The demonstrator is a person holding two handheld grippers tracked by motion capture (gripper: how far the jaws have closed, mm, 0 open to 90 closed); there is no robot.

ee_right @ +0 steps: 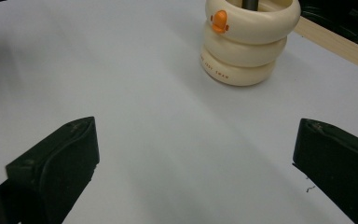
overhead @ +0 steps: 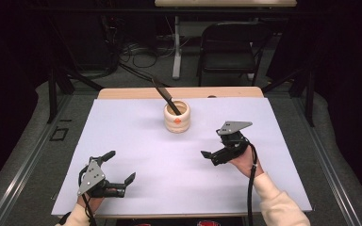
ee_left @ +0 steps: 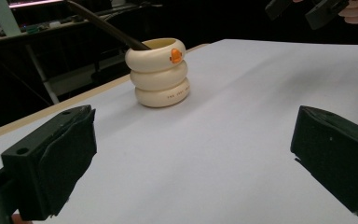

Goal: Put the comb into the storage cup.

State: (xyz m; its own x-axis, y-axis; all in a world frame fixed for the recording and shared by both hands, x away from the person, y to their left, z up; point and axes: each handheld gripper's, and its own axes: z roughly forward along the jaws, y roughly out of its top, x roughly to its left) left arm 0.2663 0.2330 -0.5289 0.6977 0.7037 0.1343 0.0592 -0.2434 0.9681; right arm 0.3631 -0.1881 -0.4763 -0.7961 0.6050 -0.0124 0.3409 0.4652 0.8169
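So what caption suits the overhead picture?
Two open hand-held grippers, left and right, flank a cream ringed pot holding a dark stick.

The cream holder (ee_left: 160,72) carries a short line of small dark letters on its lowest ring, in the left tool view and the right tool view (ee_right: 248,39), too small and blurred to read. Its orange mark (ee_left: 175,56) bears no lettering.

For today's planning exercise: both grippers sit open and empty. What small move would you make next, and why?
Probably ease the right gripper forward toward the cream holder, since it sits nearer, its jaws are wide apart, and the dark utensil leaning in the holder is the one graspable thing.
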